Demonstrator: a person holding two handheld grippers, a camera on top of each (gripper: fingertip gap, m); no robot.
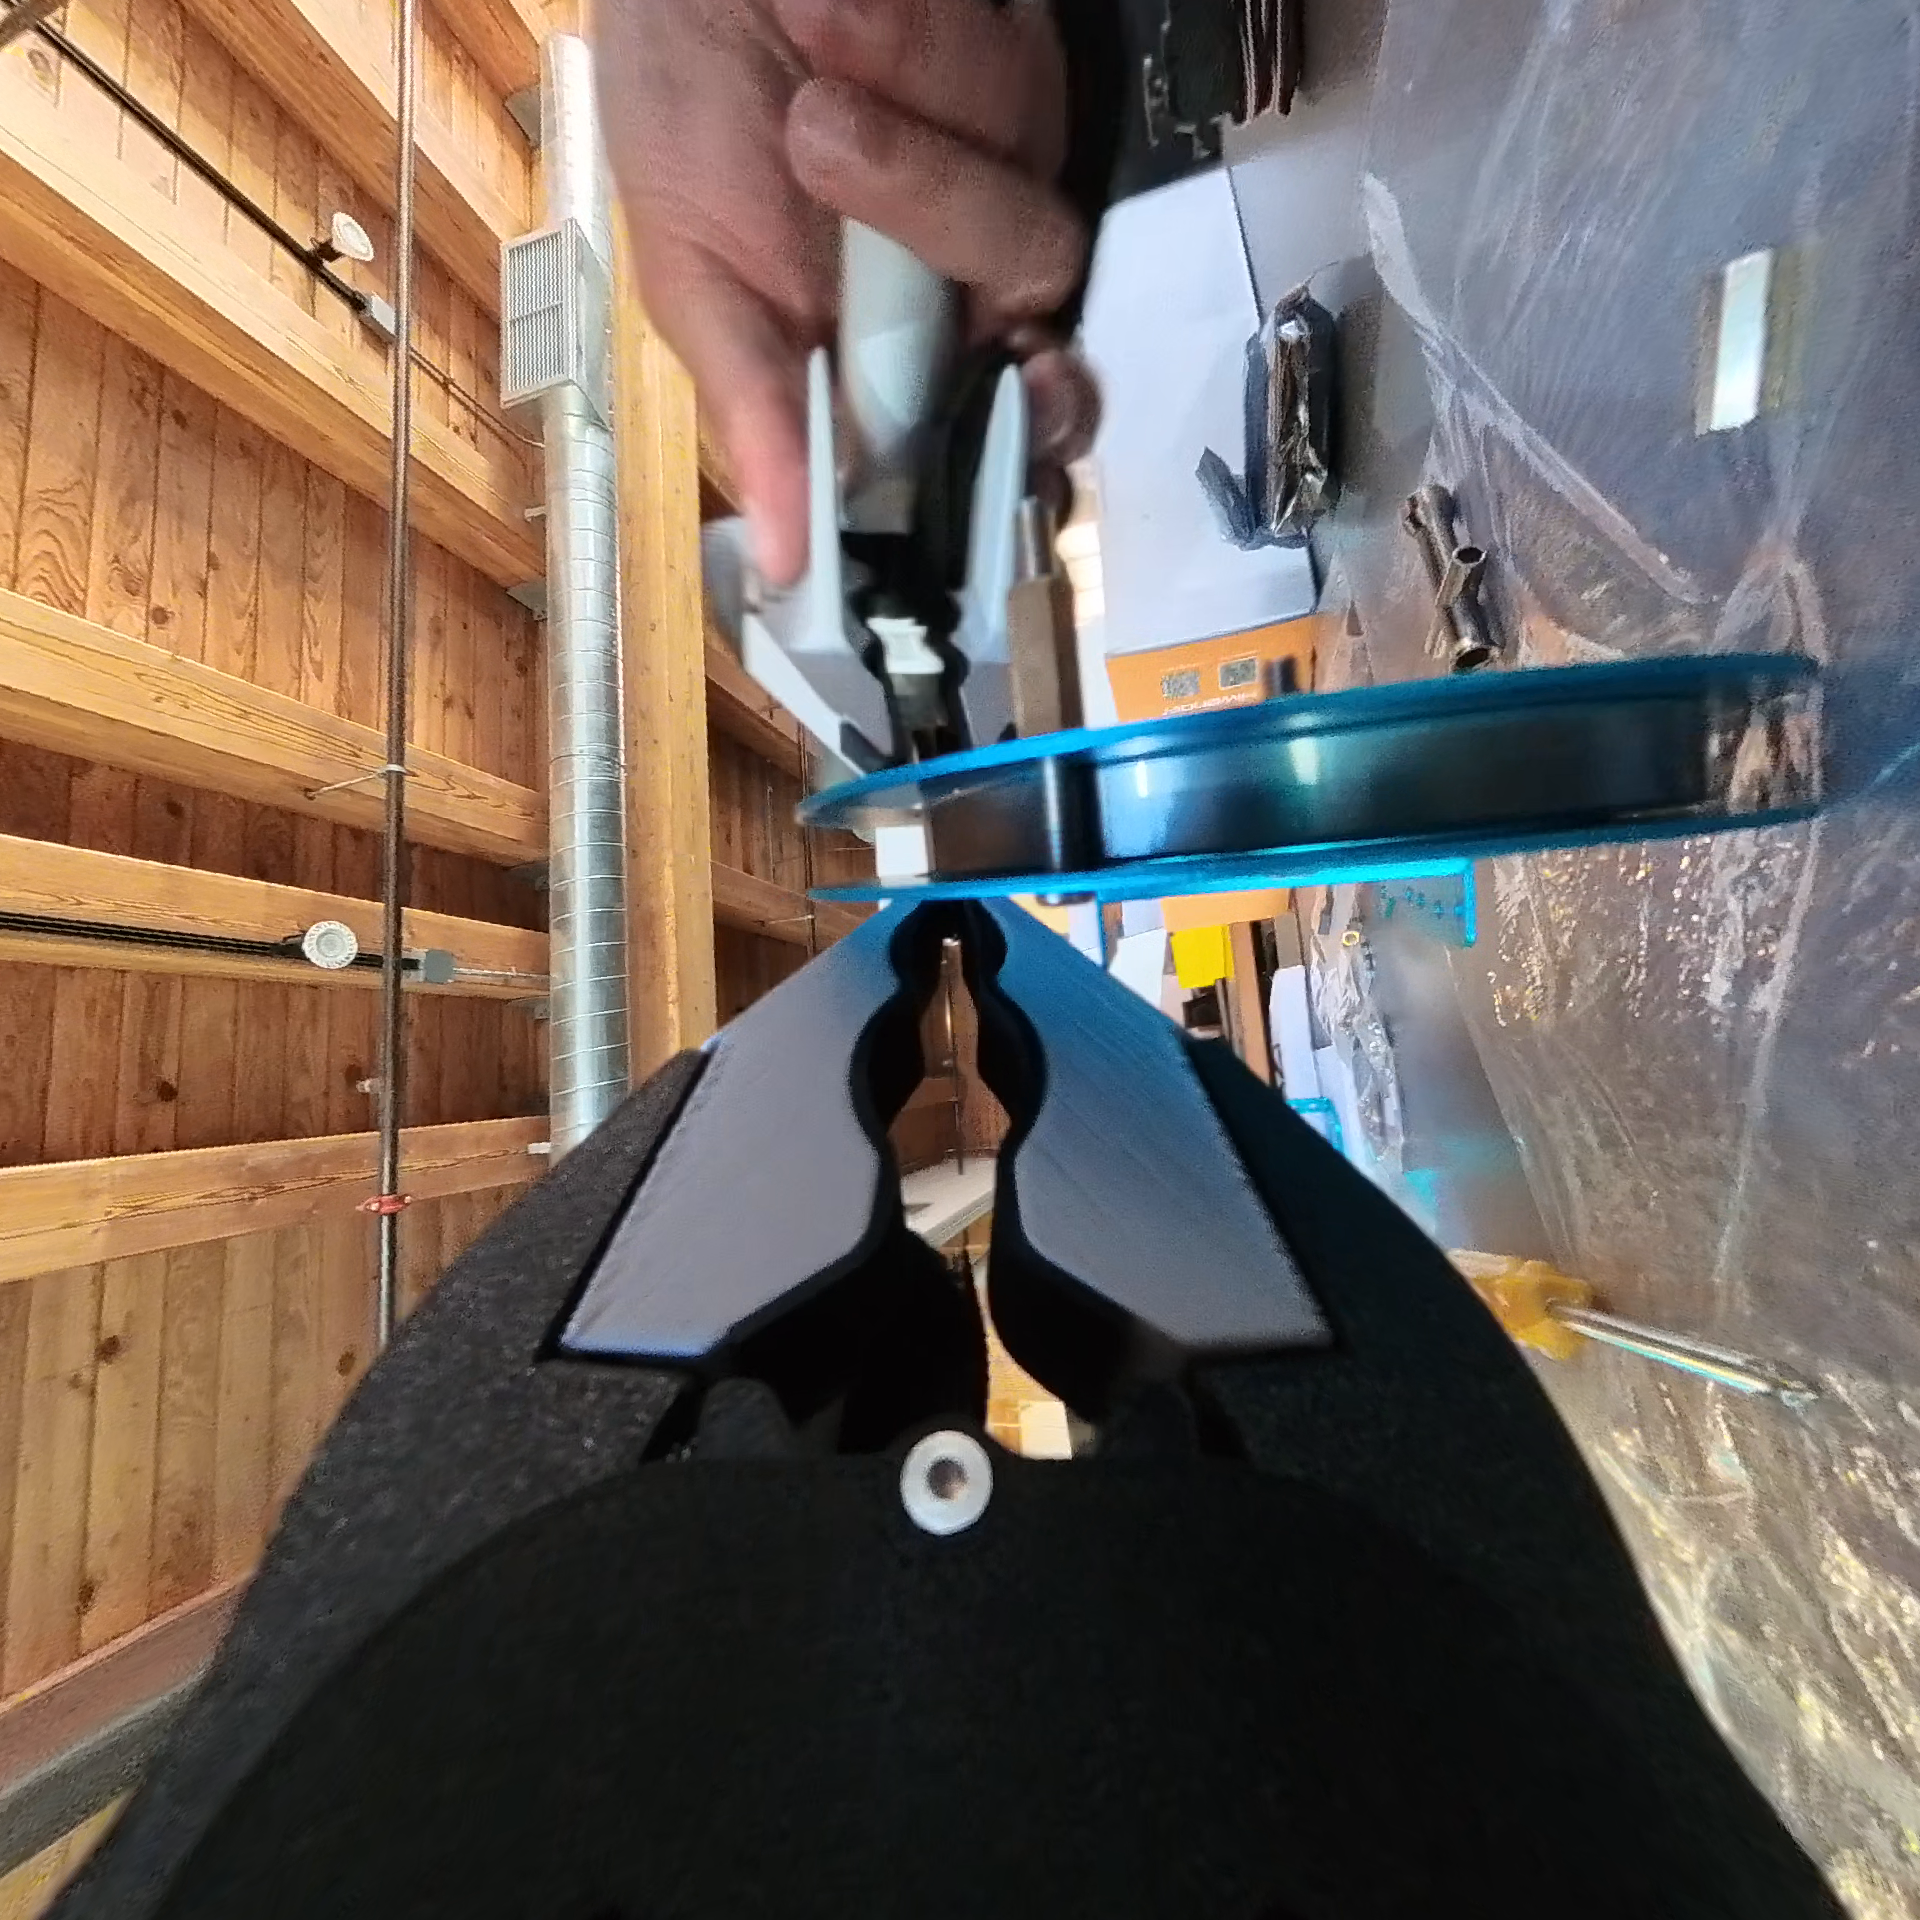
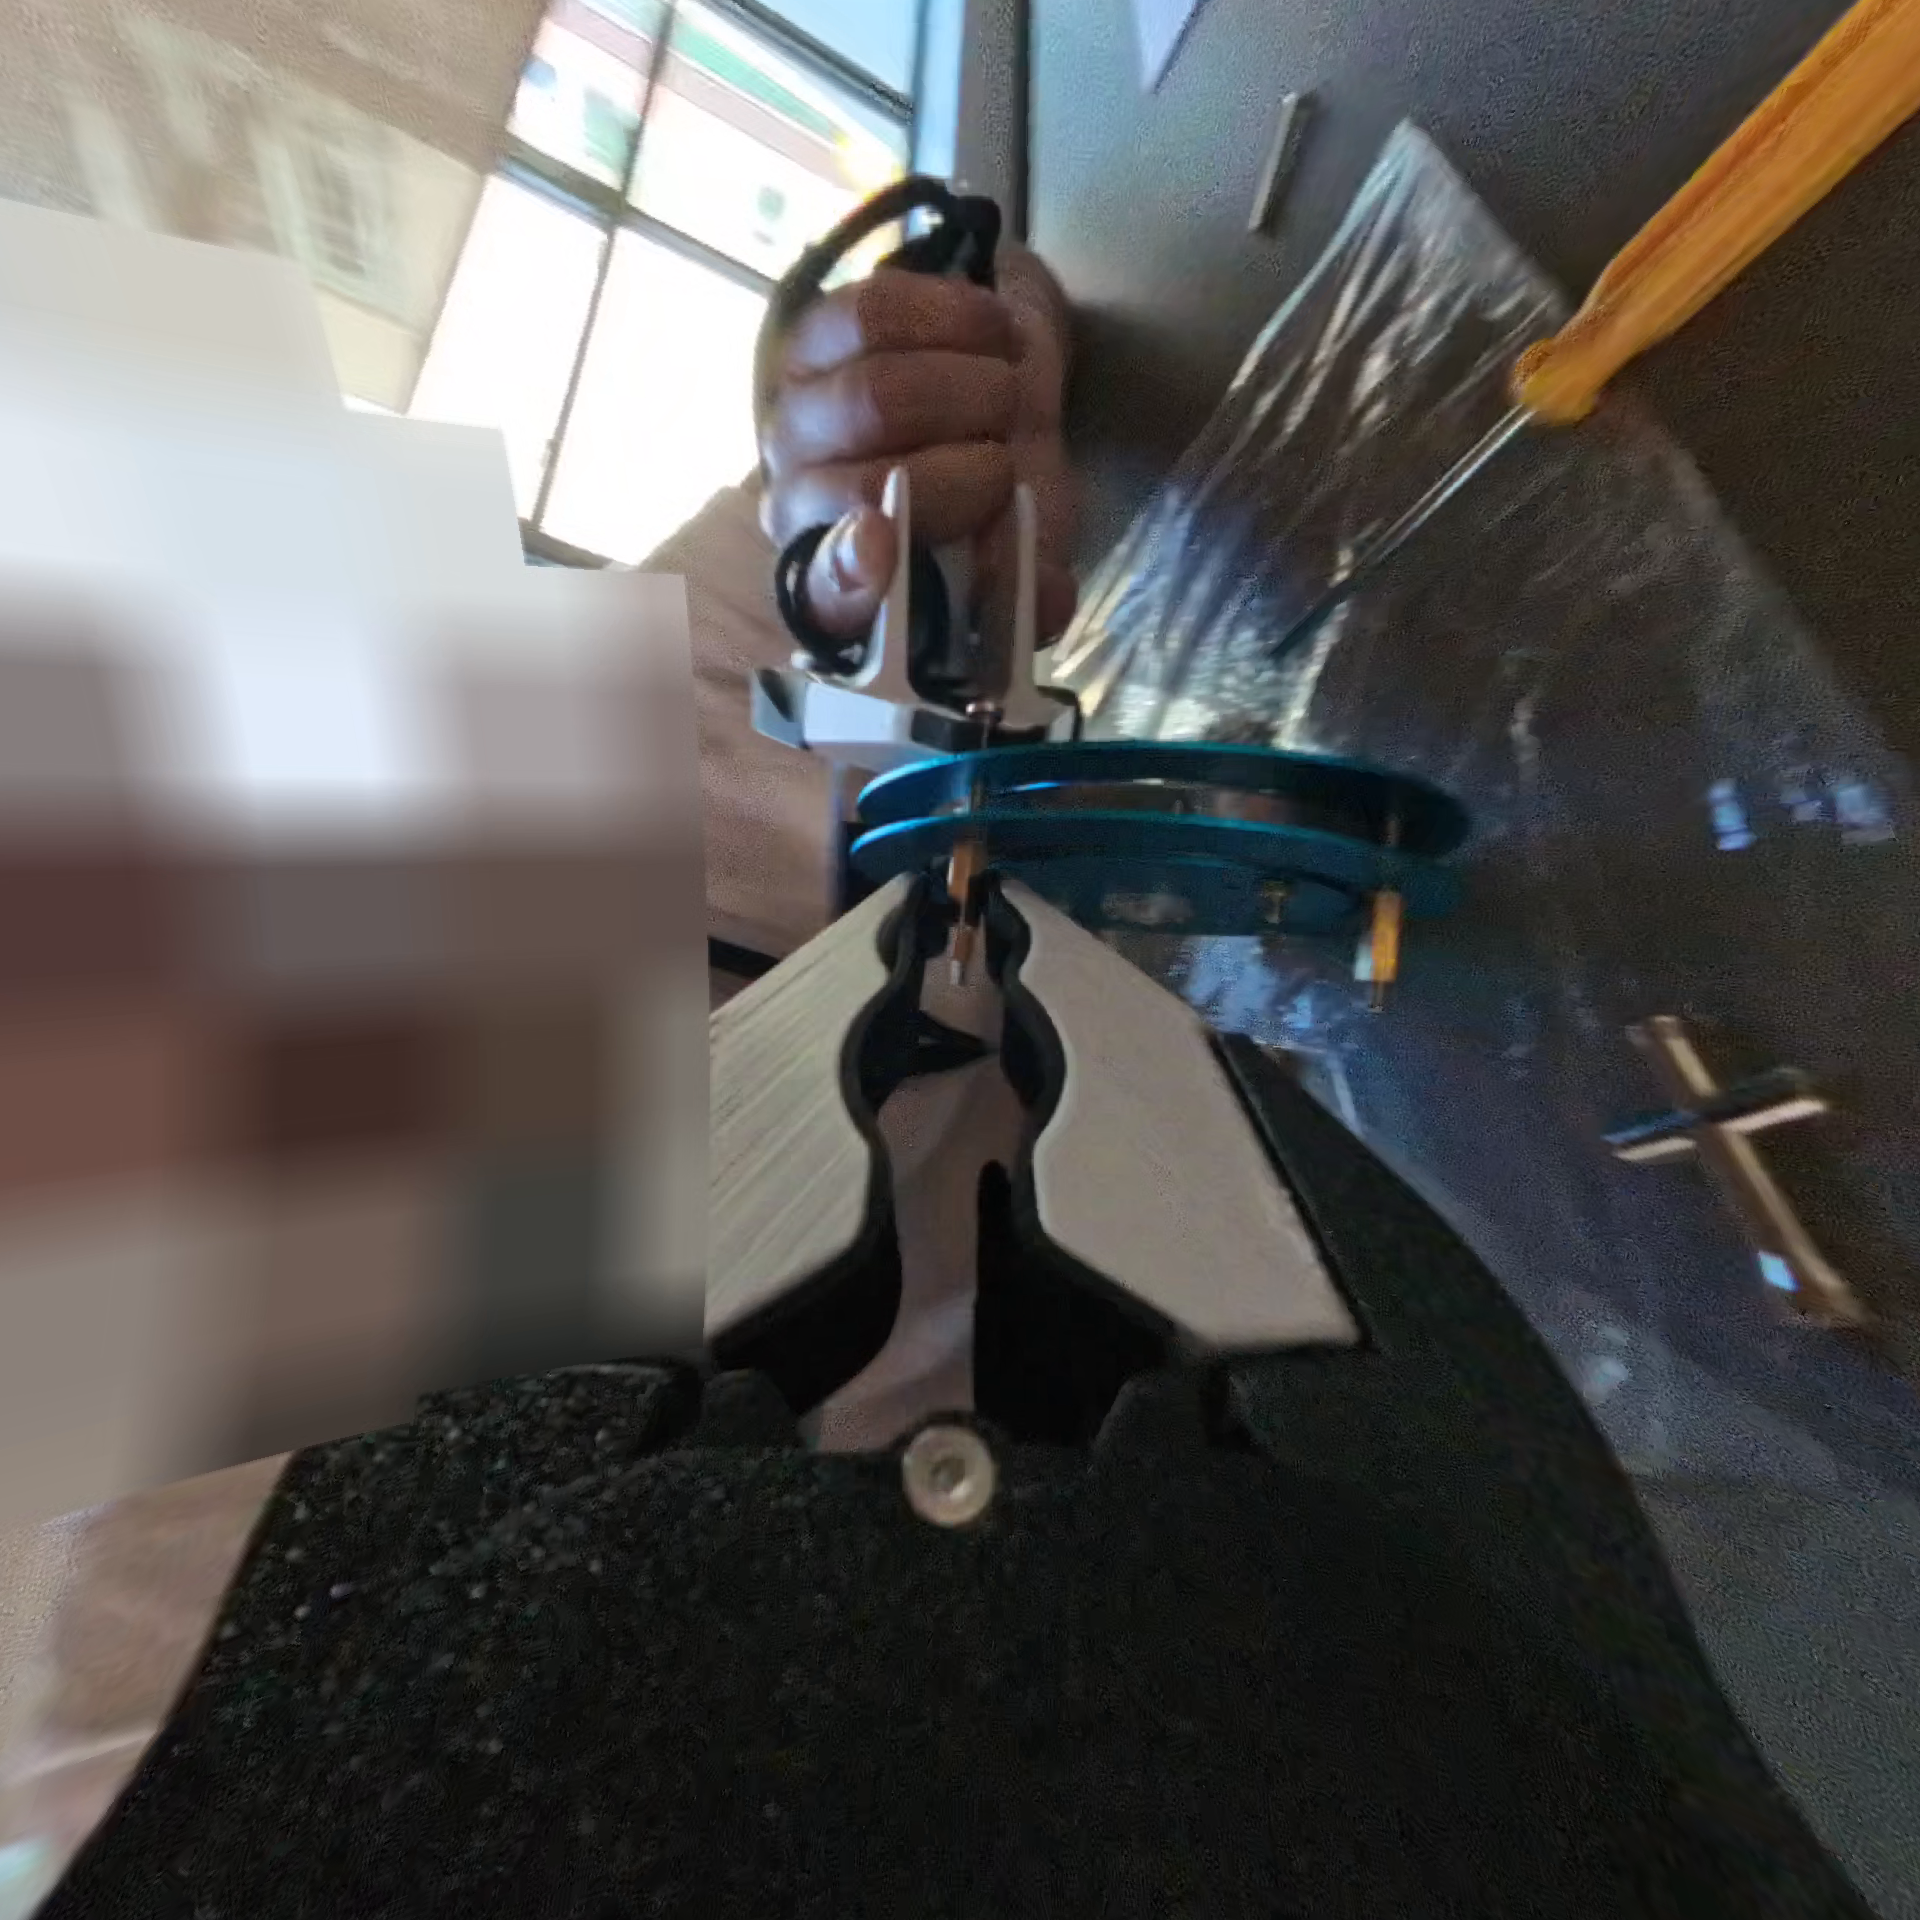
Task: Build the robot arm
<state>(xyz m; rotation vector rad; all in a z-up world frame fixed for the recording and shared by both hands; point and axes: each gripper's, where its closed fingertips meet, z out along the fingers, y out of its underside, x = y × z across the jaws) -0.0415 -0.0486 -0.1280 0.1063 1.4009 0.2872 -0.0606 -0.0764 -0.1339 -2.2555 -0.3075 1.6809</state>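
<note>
Item: blue disc assembly (image 2: 1153, 821) — two round blue acrylic plates (image 1: 1351, 717) stacked around a dark ring (image 1: 1351, 779), held edge-on mid-frame, its far rim at the plastic-covered worktop (image 2: 1818, 582).

- Right claw (image 2: 961, 904): clenched on a brass standoff (image 2: 966, 930) that projects from the lower plate.
- Left claw (image 1: 951, 920): tips drawn nearly together at the plate rim; whether it grips anything cannot be told.
- Fitted: a second brass standoff (image 2: 1382, 935), at the right rim.
- Loose on the worktop: yellow-handled screwdriver (image 2: 1704, 208), upper right; cross-shaped socket wrench (image 2: 1745, 1132), right.
- Markings: orange box (image 1: 1205, 675) behind the plates carries printed patches — too blurred to read.
</note>
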